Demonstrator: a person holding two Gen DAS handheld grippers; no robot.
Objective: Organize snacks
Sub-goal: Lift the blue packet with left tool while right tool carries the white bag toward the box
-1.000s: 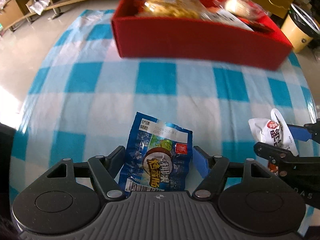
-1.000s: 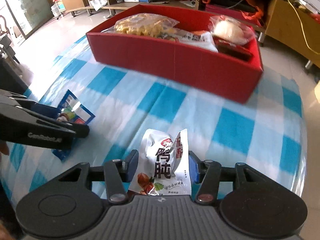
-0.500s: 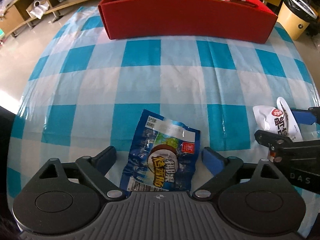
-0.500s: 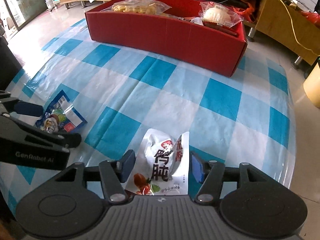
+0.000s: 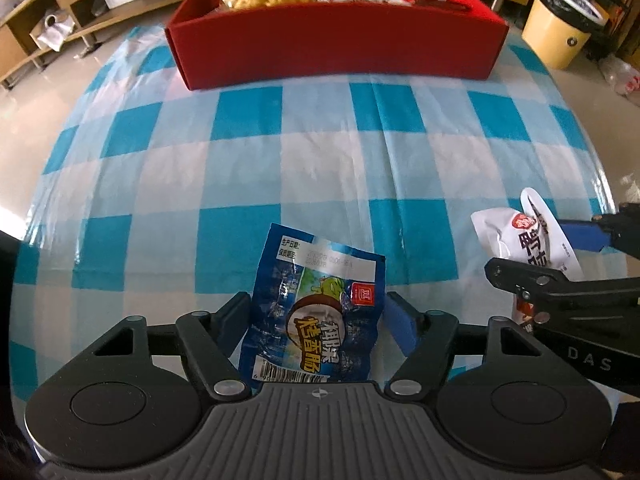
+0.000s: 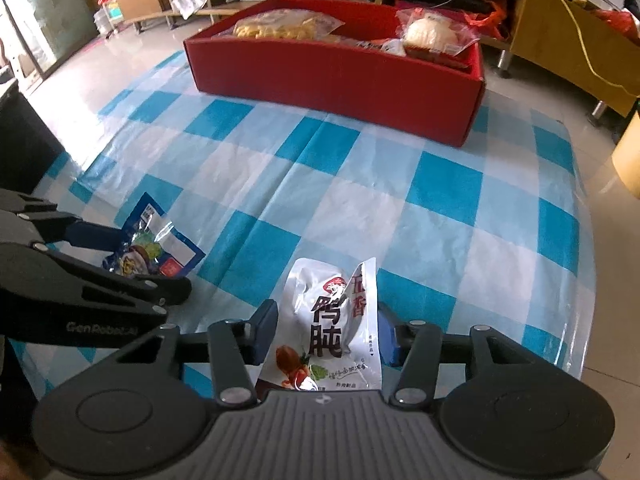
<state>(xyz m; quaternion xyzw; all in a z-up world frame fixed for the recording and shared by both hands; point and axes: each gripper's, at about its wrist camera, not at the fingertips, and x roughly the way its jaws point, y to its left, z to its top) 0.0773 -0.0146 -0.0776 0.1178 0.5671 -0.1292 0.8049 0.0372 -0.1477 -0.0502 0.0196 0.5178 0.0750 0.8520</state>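
A blue sausage snack packet (image 5: 312,280) sits between the fingers of my left gripper (image 5: 316,312), just over the blue-checked tablecloth (image 5: 320,160). The jaws are closing, and both pads touch the packet's sides. My right gripper (image 6: 326,320) holds a white packet with black characters (image 6: 332,312); its jaws are closing too, with the pads against the packet. Each gripper shows in the other's view: the right gripper (image 5: 536,256) with the white packet (image 5: 524,236), the left gripper (image 6: 152,260) with the blue packet (image 6: 160,248). At the table's far side stands a red box (image 5: 336,52) holding several bagged snacks.
A yellow bin (image 5: 560,36) stands on the floor beyond the table's far right corner. Wooden shelves (image 5: 60,12) line the far left, and a wooden cabinet (image 6: 560,28) is behind the red box (image 6: 332,76). The table's right edge is close to the right gripper.
Both grippers have drawn back from the red box. The left jaws opened wide around the blue packet and closed on it again. The right jaws loosened slightly and closed back on the white packet.
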